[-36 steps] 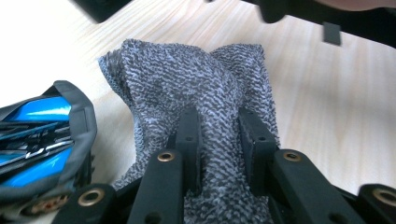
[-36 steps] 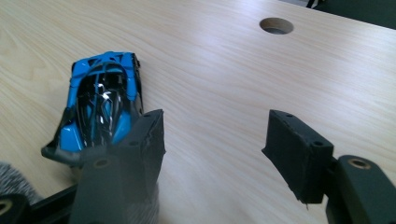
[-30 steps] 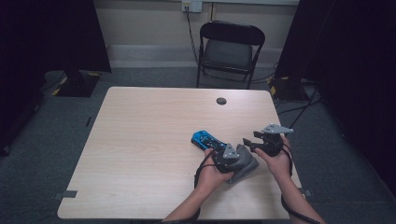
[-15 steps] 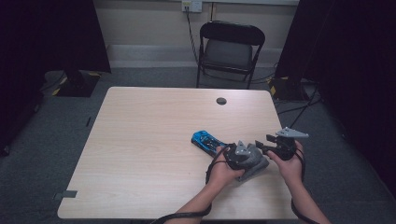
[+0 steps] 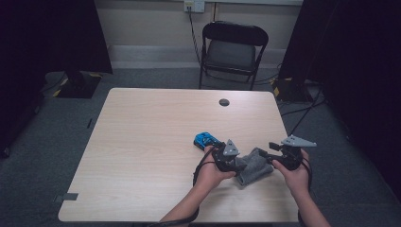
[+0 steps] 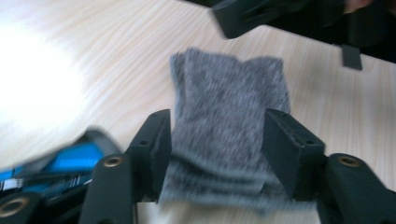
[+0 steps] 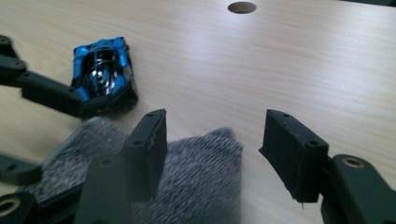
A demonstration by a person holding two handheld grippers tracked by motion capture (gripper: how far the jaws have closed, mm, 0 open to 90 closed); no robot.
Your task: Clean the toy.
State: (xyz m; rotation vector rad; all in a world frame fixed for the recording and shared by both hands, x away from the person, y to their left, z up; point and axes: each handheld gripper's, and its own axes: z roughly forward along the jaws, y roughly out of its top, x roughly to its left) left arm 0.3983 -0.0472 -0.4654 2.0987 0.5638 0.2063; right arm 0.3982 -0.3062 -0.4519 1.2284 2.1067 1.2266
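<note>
A folded grey cloth (image 5: 254, 166) lies on the wooden table (image 5: 142, 142) near its front right. My left gripper (image 5: 231, 158) points right at it. In the left gripper view the cloth (image 6: 224, 116) sits between the jaws of that gripper (image 6: 217, 149), which have just been opening and no longer pinch it. My right gripper (image 5: 273, 155) faces the cloth's other end, open. Its left jaw hovers over the cloth (image 7: 196, 182) in the right gripper view (image 7: 212, 154). A small blue and black object (image 5: 207, 139) (image 7: 102, 70) rests just behind the left gripper.
A round cable hole (image 5: 224, 102) is set in the table near the far edge. A black folding chair (image 5: 234, 47) stands behind the table. Wide bare tabletop stretches to the left, and the front edge is close to both hands.
The left gripper, shut on the cloth earlier, has opened and drawn back left, leaving the cloth lying on the table. The right hand has shifted right and nearer the front edge.
</note>
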